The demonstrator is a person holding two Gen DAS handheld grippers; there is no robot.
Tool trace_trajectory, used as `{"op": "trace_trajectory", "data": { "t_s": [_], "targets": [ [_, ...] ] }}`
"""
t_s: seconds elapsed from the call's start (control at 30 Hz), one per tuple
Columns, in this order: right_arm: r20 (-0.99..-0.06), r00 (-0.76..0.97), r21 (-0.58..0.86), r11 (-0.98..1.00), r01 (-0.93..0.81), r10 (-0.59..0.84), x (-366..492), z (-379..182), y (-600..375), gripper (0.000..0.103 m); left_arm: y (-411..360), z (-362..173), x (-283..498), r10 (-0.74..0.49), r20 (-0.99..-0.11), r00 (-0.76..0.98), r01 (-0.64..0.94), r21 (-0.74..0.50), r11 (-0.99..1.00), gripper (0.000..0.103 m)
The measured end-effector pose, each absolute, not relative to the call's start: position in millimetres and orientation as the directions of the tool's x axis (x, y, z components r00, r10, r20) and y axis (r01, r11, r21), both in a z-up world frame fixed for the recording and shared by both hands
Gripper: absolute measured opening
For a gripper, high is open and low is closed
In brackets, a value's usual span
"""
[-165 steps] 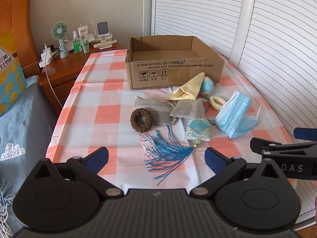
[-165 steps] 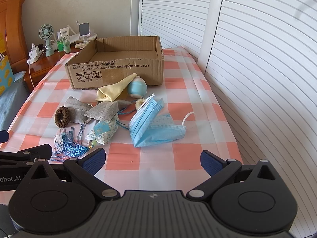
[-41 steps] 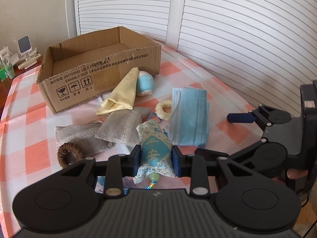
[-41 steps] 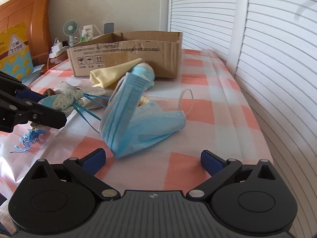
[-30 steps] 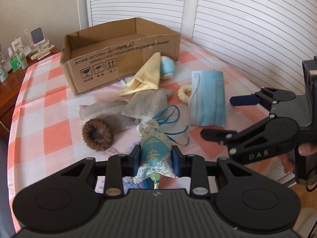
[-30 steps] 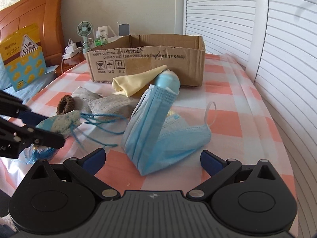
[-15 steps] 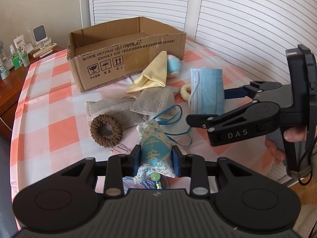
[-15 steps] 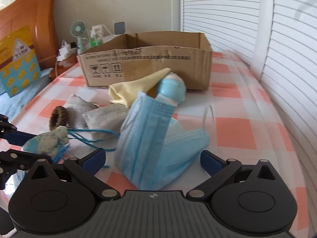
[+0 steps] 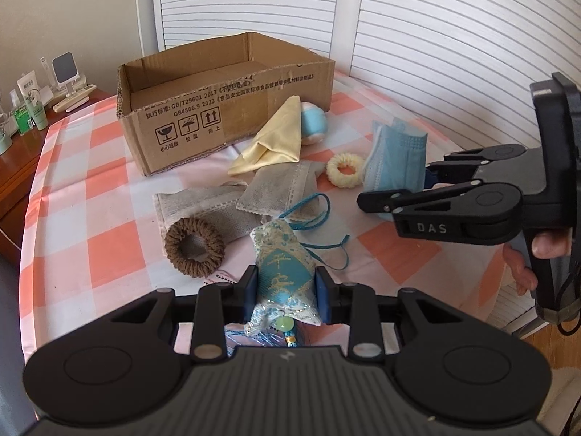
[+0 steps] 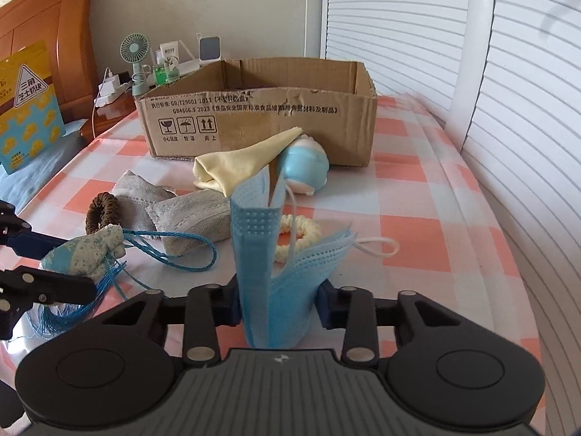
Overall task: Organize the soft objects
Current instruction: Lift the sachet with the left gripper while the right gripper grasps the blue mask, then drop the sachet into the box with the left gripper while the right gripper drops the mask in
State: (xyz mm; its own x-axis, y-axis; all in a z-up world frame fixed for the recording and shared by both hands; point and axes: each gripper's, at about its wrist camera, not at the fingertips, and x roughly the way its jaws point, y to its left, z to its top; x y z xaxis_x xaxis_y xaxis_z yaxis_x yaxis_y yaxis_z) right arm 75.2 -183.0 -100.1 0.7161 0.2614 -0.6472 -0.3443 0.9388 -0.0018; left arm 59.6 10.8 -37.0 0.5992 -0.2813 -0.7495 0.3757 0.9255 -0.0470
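My left gripper [image 9: 286, 286] is shut on a blue embroidered sachet [image 9: 283, 272] with a blue cord and tassel, held just above the checked tablecloth. My right gripper [image 10: 279, 306] is shut on a crumpled blue face mask [image 10: 270, 272]; it also shows in the left wrist view [image 9: 397, 160]. An open cardboard box [image 9: 225, 94] stands behind. Between lie a yellow cloth [image 9: 276, 145], a blue-white ball [image 9: 313, 123], a cream scrunchie [image 9: 345, 170], two grey pouches [image 9: 232, 200] and a brown scrunchie [image 9: 194, 241].
White slatted doors [image 9: 454, 54] run along the table's right side and back. A wooden nightstand [image 10: 112, 109] with a small fan, bottles and a charger stands at the left, beside a wooden headboard [image 10: 43, 36]. The tablecloth's near edge [image 9: 25, 290] drops off at the left.
My right gripper has closed on the blue mask, which it was still open around half a second ago. The left gripper keeps hold of the sachet, picked up earlier, and has shifted slightly.
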Motion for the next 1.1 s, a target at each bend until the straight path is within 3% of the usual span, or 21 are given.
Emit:
{"op": "trace_trajectory", "data": {
  "t_s": [0.63,1.1],
  "targets": [
    [-0.605,0.726,-0.101,0.873,-0.477,0.327,54,-38,-206,0.035,2,25,62,-0.317,-0.718,0.620,0.481,0.028,0.876,0.031],
    [-0.560,0.752,-0.136,0.856,-0.499,0.349,81,-2,-198,0.035,-1,84,184,-0.198,-0.647,0.736,0.389,0.165,0.906,0.031]
  ]
}}
